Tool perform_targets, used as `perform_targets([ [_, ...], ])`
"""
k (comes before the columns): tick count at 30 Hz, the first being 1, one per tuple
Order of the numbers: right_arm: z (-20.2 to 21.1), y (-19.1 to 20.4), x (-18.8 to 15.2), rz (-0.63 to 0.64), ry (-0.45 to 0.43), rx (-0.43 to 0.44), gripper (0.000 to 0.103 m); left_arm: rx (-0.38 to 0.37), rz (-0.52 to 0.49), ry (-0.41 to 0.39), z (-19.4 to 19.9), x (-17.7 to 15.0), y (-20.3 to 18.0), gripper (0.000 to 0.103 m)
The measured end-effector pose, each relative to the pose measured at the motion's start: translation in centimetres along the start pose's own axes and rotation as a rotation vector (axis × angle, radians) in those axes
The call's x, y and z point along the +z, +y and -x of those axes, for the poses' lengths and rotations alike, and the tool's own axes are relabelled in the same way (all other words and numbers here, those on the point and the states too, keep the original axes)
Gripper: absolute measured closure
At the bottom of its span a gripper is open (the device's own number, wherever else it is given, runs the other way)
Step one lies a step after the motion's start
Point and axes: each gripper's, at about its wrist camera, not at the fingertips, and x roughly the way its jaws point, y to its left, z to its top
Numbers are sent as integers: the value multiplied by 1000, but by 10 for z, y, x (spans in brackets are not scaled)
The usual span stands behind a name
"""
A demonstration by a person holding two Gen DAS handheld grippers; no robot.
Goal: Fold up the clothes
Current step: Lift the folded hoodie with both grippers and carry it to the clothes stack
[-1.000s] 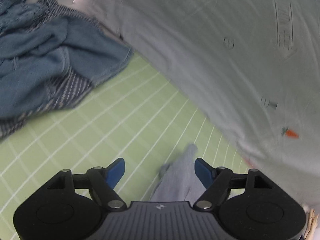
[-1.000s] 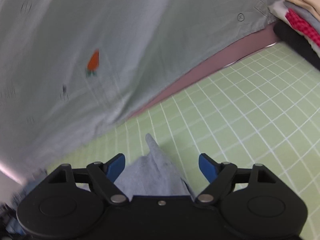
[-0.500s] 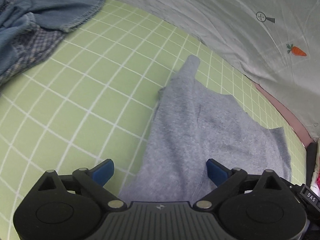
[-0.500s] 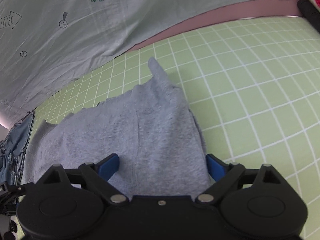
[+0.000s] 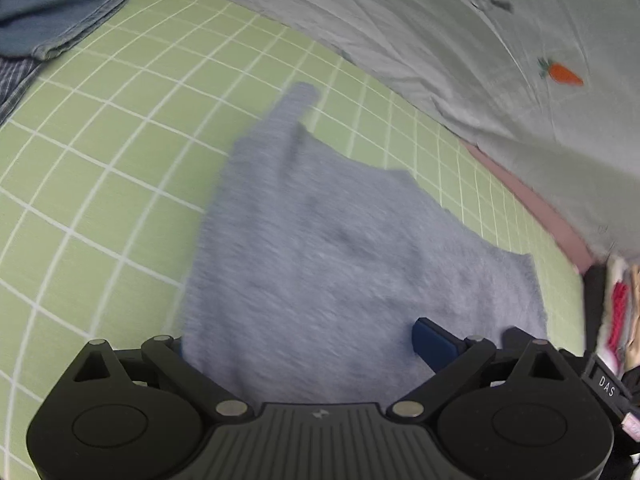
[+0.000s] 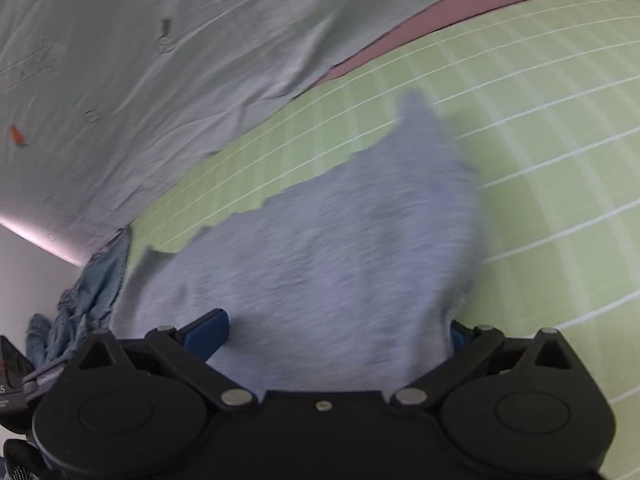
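A grey garment [image 5: 340,248] is spread ahead of both pairs of fingers on the green gridded mat [image 5: 100,184], its near edge running in between them, one narrow strip pointing away toward the far side. The left gripper [image 5: 298,344] is seen with its fingers spread wide, cloth lying between them and nothing pinched; the right gripper [image 6: 340,332] is likewise held wide apart over the near edge. Both views are blurred, so creases cannot be judged. If a fold is to be made here, the near edge should be taken at two points level with each other, so that the cloth is lifted evenly and laid without a skew. Beyond the fingertips a pale printed sheet [image 5: 460,40] is draped. Denim clothes [image 5: 60,16] are heaped well left of the left fingers; stacked clothes [image 5: 616,312] lie to their right.
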Motion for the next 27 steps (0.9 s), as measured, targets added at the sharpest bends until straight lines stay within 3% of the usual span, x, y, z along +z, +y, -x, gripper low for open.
perform_targets([
  [1, -2, 6, -2, 22, 6, 11, 0, 10, -19, -1, 2, -7, -8, 19],
  [2, -3, 13, -3, 44, 12, 22, 8, -5, -14, 2, 6, -14, -13, 36],
  [3, -5, 19, -5, 65, 18, 33, 17, -29, 15, 2, 11, -21, -14, 44],
  [5, 7, 21, -11, 49, 4, 73, 50, -77, 83, -1, 21, -35, -14, 47],
  [6, 15, 20, -14, 30, -7, 96, 53, -80, 72, 0, 28, -44, -17, 48],
  [9, 45, 26, -40, 60, -26, 83, 57, -72, 0, 9, 50, -70, -29, 51],
  [15, 108, -6, -108, -146, -60, 126, 57, -70, -109, 0, 92, -130, -56, 51],
  [24, 175, -53, -170, -235, -69, 82, 56, -84, -175, 33, 105, -210, -94, 51],
  [27, 192, -67, -189, -280, -71, 71, 56, -103, -188, 53, 106, -222, -98, 51],
])
